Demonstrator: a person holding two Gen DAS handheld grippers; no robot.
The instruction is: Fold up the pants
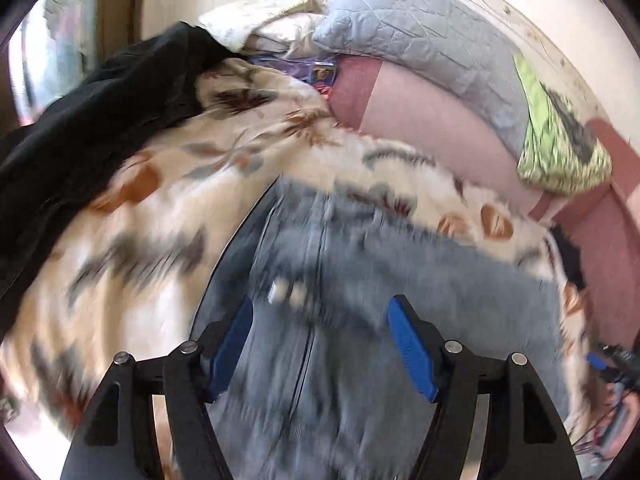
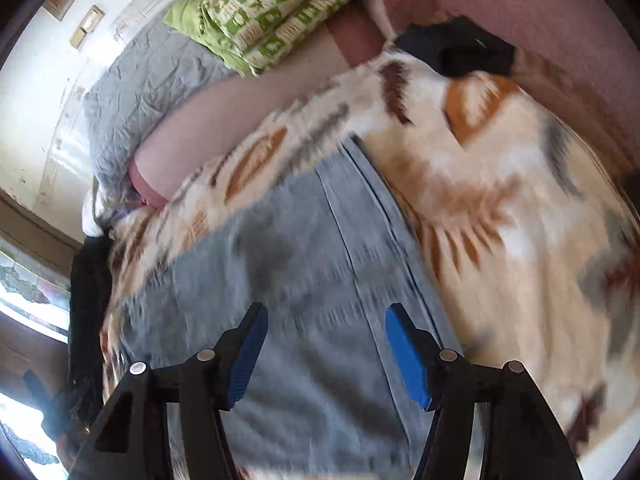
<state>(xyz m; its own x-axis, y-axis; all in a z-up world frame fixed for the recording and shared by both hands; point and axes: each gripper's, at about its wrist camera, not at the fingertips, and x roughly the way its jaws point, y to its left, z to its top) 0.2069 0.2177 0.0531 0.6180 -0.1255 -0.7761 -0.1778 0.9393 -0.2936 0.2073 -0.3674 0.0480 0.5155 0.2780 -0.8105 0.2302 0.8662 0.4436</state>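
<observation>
A bed covered by a leaf-patterned blanket lies under me. My left gripper hangs open above the jeans; my right gripper is open over them too. I should pinch one edge squarely with both before folding.

One pair of faded blue denim pants is lying; one cream leaf-patterned fleece blanket; two pillows are showing: one grey quilted pillow; one green patterned pillow.
</observation>
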